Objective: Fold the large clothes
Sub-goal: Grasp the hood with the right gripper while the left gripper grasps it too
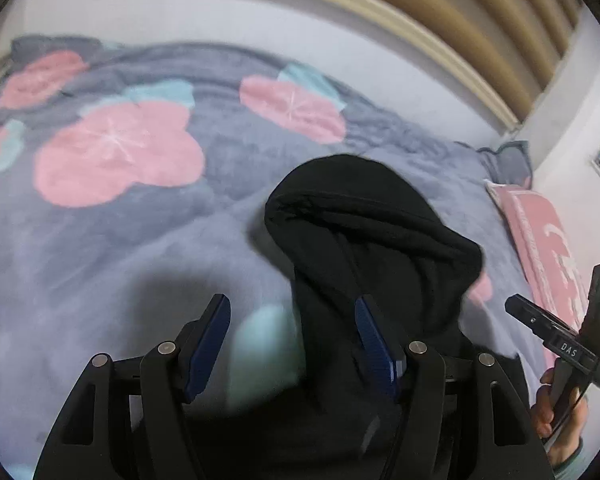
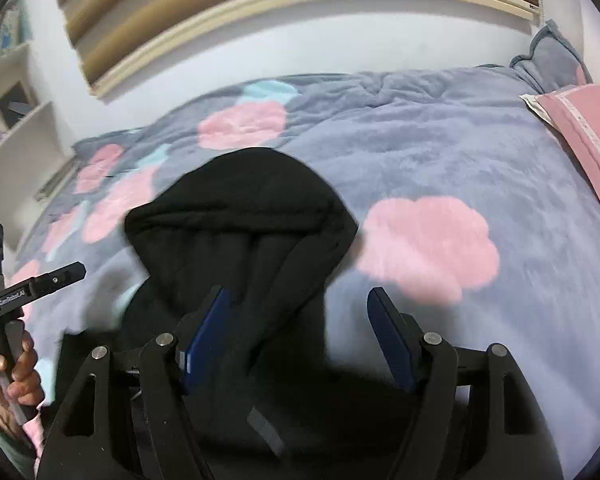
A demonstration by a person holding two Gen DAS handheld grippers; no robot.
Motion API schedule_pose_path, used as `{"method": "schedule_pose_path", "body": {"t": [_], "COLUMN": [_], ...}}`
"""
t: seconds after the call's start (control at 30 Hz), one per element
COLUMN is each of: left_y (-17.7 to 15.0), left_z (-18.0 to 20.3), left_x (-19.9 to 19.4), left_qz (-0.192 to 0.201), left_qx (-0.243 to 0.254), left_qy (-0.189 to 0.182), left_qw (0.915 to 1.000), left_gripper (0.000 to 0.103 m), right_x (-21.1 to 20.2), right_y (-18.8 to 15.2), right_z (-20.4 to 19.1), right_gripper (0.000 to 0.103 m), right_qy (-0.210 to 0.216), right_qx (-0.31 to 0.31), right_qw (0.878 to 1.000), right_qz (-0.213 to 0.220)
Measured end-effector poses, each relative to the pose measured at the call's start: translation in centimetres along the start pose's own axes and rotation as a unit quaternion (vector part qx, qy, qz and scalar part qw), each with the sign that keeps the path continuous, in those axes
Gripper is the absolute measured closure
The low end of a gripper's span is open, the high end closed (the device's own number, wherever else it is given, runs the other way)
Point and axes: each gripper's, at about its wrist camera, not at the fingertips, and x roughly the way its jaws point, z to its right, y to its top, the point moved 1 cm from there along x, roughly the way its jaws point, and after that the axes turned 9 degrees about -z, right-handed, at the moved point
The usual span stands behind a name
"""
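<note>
While both views are smeared by motion blur, the main thing is plain enough: a black hooded garment [image 1: 364,240] lies on a grey fleece blanket [image 1: 148,248] printed with pink and pale blue flowers, its rounded hood end pointing away from the cameras toward a white wall [image 1: 260,20] with a striped beige and brown panel above it. Seen from the left wrist, the left gripper [image 1: 293,304] has its blue-padded fingers spread wide; the right-hand finger [image 1: 374,336] sits against or just over the dark cloth, but whether it touches cannot be told, and the gap between the fingers shows mostly blanket and a blurred pale patch. Nothing is pinched there. Seen from the right wrist, the right gripper [image 2: 299,296] is likewise spread, with its left-hand finger [image 2: 208,332] over the black fabric and the other finger over bare blanket, and no cloth is clamped between them. Each camera catches the other tool at its edge, a bare hand [image 1: 556,412] wrapped round the handle. A pink pillow [image 1: 548,252] with white lettering lies at the right side of the bed, just beside a grey cushion [image 2: 548,60] against the wall. White shelves [image 2: 16,120] stand at the left in the right wrist view.
</note>
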Motion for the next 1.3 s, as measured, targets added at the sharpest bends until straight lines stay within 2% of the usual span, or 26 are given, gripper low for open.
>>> {"method": "schedule_pose_path", "body": {"t": [0.07, 0.17, 0.2, 0.23, 0.27, 0.3, 0.37, 0.43, 0.5, 0.6, 0.67, 0.7, 0.73, 0.8, 0.87, 0.93, 1.0, 1.03, 1.07, 1.1, 1.13, 1.23, 1.3], "left_y": [1.6, 3.5, 4.0, 4.5, 4.7, 4.6, 4.0, 3.4, 2.7, 2.4, 2.0, 1.7, 1.3, 1.1, 1.1, 0.9, 0.8, 0.9, 1.0, 1.0, 1.0, 1.5, 2.1], "left_z": [-0.3, -0.8, -1.3, -1.8, -2.3, -3.0, -4.6, -5.4, -5.6, -5.3, -6.5, -7.1, -7.4, -7.8, -8.0, -7.8, -7.5, -7.3, -7.2, -6.9, -6.8, -6.0, -5.7], "left_x": [2.4, 4.8, 5.7, 6.7, 7.6, 8.2, 7.4, 5.2, 3.9, 4.1, 6.5, 8.4, 9.8, 9.7, 9.2, 8.3, 7.2, 6.4, 5.5, 4.5, 3.4, 0.4, -0.7], "left_qz": [-0.010, 0.001, 0.005, 0.005, 0.003, -0.003, 0.019, 0.028, 0.010, -0.020, -0.058, -0.083, -0.090, -0.076, -0.066, -0.062, -0.065, -0.066, -0.065, -0.062, -0.057, -0.040, -0.026], "left_qx": [-0.004, -0.026, -0.039, -0.054, -0.063, -0.074, -0.104, -0.118, -0.120, -0.090, -0.118, -0.130, -0.128, -0.129, -0.128, -0.123, -0.109, -0.098, -0.089, -0.075, -0.059, -0.020, -0.012], "left_qy": [-0.005, -0.013, -0.017, -0.010, -0.010, -0.029, -0.069, -0.103, -0.138, -0.109, -0.095, -0.096, -0.108, -0.129, -0.146, -0.156, -0.150, -0.150, -0.152, -0.155, -0.155, -0.145, -0.139], "left_qw": [0.9999, 0.9996, 0.9991, 0.9985, 0.9979, 0.9968, 0.9920, 0.9873, 0.9831, 0.9898, 0.9867, 0.9833, 0.9818, 0.9802, 0.9787, 0.9780, 0.9805, 0.9816, 0.9823, 0.9832, 0.9845, 0.9885, 0.9898], "left_gripper": [0.037, 0.037, 0.038, 0.055, 0.093, 0.094, 0.095, 0.095, 0.095, 0.094, 0.091, 0.091, 0.091, 0.090, 0.089, 0.086, 0.077, 0.068, 0.059, 0.057, 0.053, 0.049, 0.042], "right_x": [2.5, 6.1, 6.7, 7.8, 8.8, 9.3, 9.2, 6.6, 4.3, 3.3, 5.0, 6.7, 9.1, 10.9, 10.9, 10.5, 9.8, 9.4, 8.7, 8.3, 7.3, 5.2, 3.8], "right_y": [1.4, 3.3, 3.4, 3.7, 3.8, 3.8, 3.4, 2.9, 2.5, 1.6, 0.9, 0.7, 0.3, 0.0, 0.3, 0.3, 0.2, 0.1, 0.1, 0.0, 0.0, 0.0, 0.4], "right_z": [0.5, 1.0, 1.1, 1.2, 1.3, 1.5, 3.3, 5.2, 5.8, 4.6, 4.4, 4.8, 5.4, 6.1, 6.2, 6.3, 6.5, 6.6, 6.7, 6.7, 6.6, 6.4, 5.8], "right_gripper": [0.028, 0.028, 0.032, 0.057, 0.070, 0.092, 0.097, 0.097, 0.097, 0.097, 0.097, 0.097, 0.097, 0.097, 0.096, 0.090, 0.085, 0.078, 0.075, 0.069, 0.058, 0.039, 0.038], "right_qy": [-0.002, 0.014, 0.012, 0.006, -0.009, -0.020, 0.004, 0.035, 0.064, 0.040, 0.016, 0.010, 0.016, 0.032, 0.038, 0.038, 0.041, 0.041, 0.038, 0.035, 0.035, 0.031, 0.017], "right_qx": [0.003, 0.012, 0.015, 0.018, 0.015, 0.014, 0.048, 0.082, 0.080, 0.045, 0.036, 0.037, 0.045, 0.058, 0.055, 0.056, 0.062, 0.063, 0.061, 0.057, 0.048, 0.030, 0.020], "right_qw": [1.000, 1.000, 1.000, 0.999, 0.999, 0.999, 0.999, 0.996, 0.994, 0.998, 0.999, 0.999, 0.997, 0.995, 0.995, 0.995, 0.994, 0.994, 0.994, 0.995, 0.996, 0.997, 0.999], "right_qz": [-0.008, -0.022, -0.025, -0.026, -0.030, -0.034, -0.022, 0.015, 0.033, 0.033, 0.006, -0.019, -0.054, -0.076, -0.076, -0.075, -0.076, -0.077, -0.077, -0.076, -0.071, -0.056, -0.035]}}
